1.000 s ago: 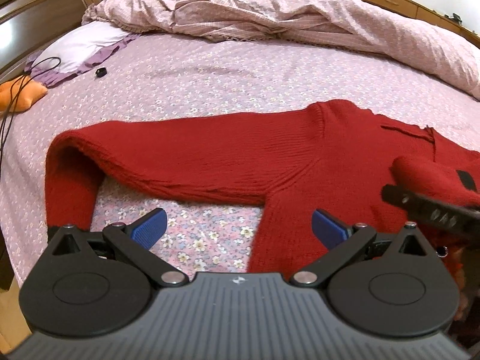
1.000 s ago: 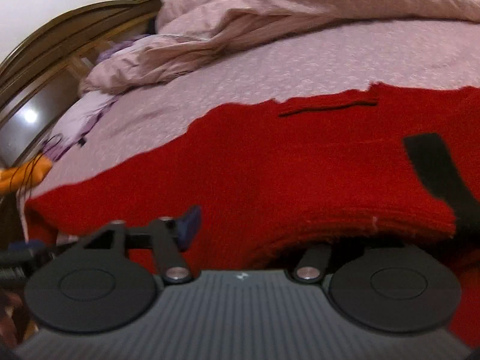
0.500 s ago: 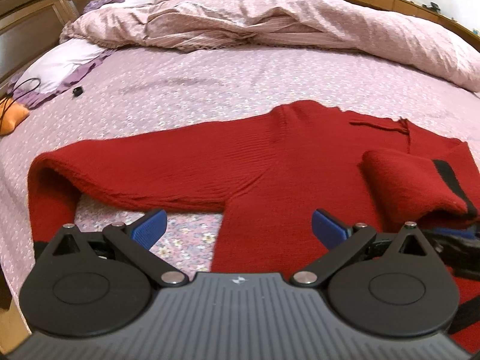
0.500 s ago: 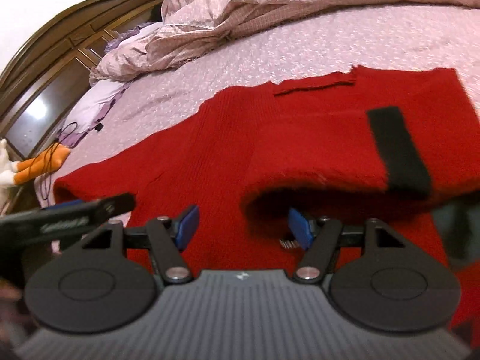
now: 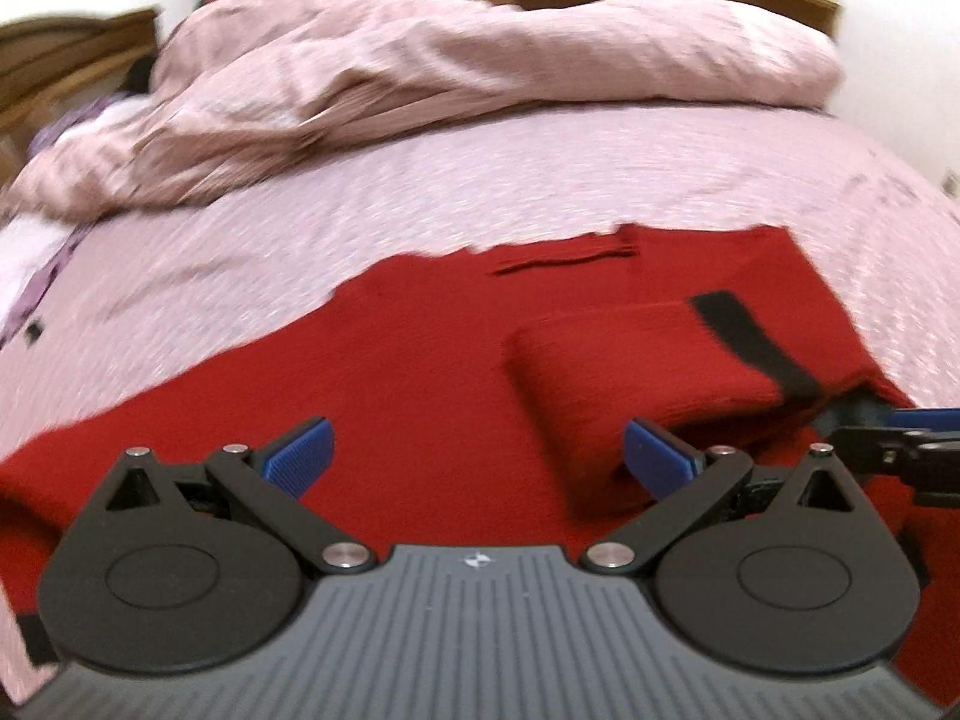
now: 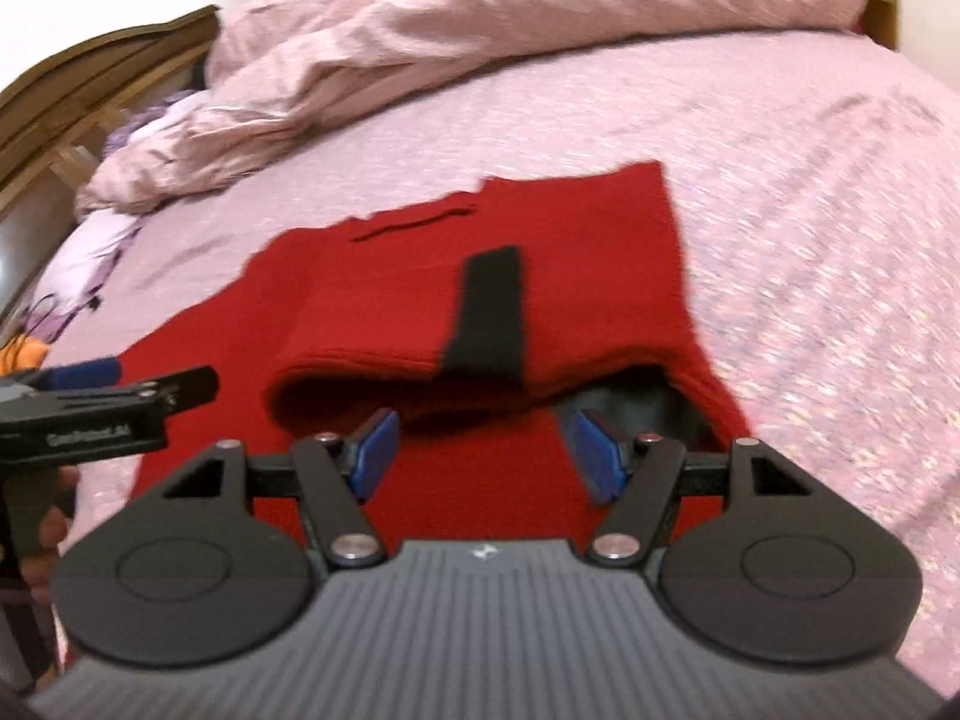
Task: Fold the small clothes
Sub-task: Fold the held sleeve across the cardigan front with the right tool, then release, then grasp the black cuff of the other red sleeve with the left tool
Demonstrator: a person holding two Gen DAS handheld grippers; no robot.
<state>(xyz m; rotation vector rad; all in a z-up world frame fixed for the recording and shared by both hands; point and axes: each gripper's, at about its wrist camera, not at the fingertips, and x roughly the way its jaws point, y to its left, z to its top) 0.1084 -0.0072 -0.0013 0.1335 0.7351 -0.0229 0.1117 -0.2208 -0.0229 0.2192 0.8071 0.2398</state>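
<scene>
A red knit sweater [image 5: 408, 372] [image 6: 600, 252] lies flat on the pink flowered bedsheet [image 5: 540, 180]. One sleeve [image 5: 612, 378] with a black cuff band [image 6: 486, 312] is folded across the sweater's body. My left gripper [image 5: 477, 453] hovers open over the sweater's body, its blue pads wide apart and holding nothing. My right gripper [image 6: 485, 455] is open just in front of the folded sleeve, its pads clear of the cloth. Each gripper shows in the other's view: the right gripper [image 5: 900, 444] at the right edge, the left gripper [image 6: 108, 402] at the left edge.
A crumpled pink duvet [image 5: 480, 78] [image 6: 480, 30] is heaped across the back of the bed. A wooden headboard [image 6: 90, 78] runs along the left, with a pale pillow [image 6: 90, 246] below it. A hand [image 6: 42, 540] holds the left gripper. Bare sheet lies right of the sweater.
The sleeve that was draped over my right gripper now lies folded on the sweater, and that gripper has drawn back. My left gripper has swung from the outstretched left sleeve toward the sweater's body.
</scene>
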